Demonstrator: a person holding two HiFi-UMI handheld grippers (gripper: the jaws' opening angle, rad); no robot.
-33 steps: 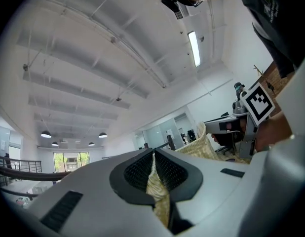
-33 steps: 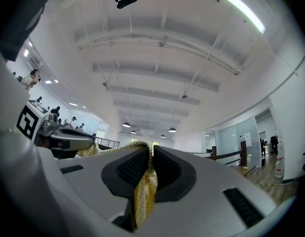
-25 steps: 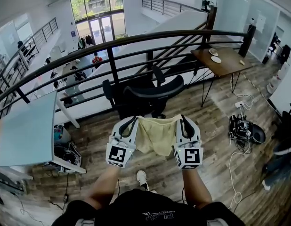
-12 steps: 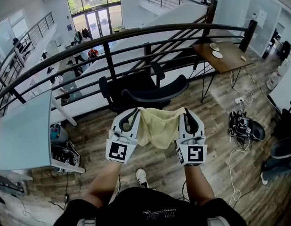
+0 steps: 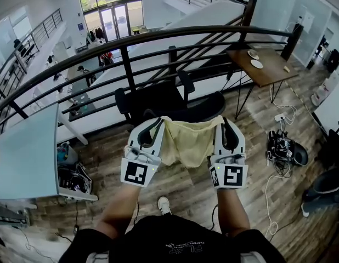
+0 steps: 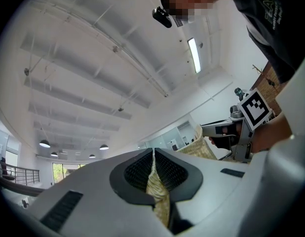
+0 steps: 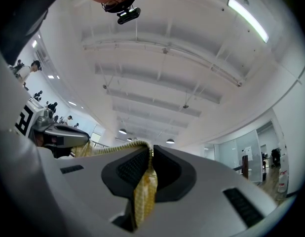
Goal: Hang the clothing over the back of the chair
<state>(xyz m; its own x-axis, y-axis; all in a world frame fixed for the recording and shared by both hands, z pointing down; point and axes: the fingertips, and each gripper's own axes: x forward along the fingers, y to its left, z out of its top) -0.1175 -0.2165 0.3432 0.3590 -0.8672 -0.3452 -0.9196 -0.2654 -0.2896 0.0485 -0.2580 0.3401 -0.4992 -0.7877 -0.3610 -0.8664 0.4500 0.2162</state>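
Holding a pale yellow cloth (image 5: 188, 141) up in the air with the left gripper (image 5: 153, 126) and the right gripper (image 5: 226, 125), one at each upper corner. Stretched between them along the top edge, hanging loose in the middle. Clamped by the left fingers (image 6: 135, 172), closed on a fold of the fabric with no gap. Same on the right: pinched by the right fingers (image 7: 130, 169), closed on the fabric, with a strip of it falling out below. Pointing away from the person and a little upward, on both sides. Just beyond the cloth, a black chair (image 5: 158, 100), its back partly hidden behind the top edge; not possible to tell if touching. Behind the chair, a dark railing (image 5: 158, 40). Below, a wood floor (image 5: 252, 147). To the left, a blue desk (image 5: 27, 152); far right, a brown desk (image 5: 265, 75) with two plates (image 5: 257, 63).
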